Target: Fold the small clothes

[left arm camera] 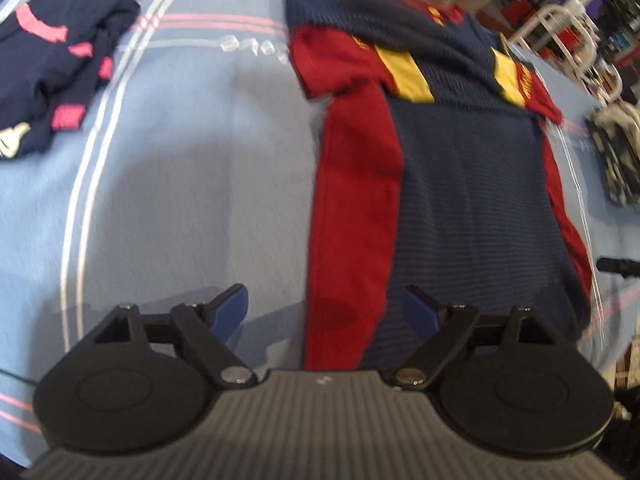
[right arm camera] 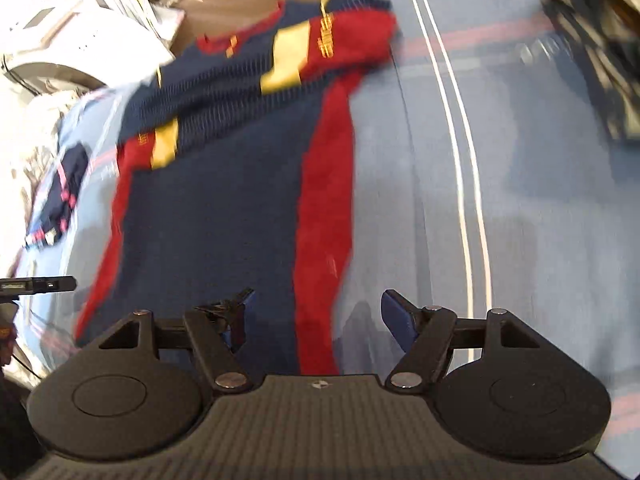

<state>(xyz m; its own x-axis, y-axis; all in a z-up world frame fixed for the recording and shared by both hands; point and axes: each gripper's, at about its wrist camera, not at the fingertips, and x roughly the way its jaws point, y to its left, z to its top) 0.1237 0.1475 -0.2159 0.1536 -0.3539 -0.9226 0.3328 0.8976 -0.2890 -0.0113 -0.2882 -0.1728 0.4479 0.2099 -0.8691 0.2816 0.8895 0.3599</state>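
**At the shirt's near hem, both claws wide**

Over the near hem of the red-and-navy shirt [left arm camera: 460, 184], lying flat on the blue striped sheet [left arm camera: 180, 184] with sleeves folded in, the left claw [left arm camera: 324, 312] and right claw [right arm camera: 316, 316] hang open and empty. Best to pinch both hem corners evenly, then lift together. A folded navy garment [left arm camera: 60, 60] lies aside; cluttered shelves stand beyond.

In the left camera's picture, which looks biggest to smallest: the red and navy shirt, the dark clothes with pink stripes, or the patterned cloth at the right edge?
1. Red and navy shirt
2. Dark clothes with pink stripes
3. Patterned cloth, cut off by the edge, so unsure.
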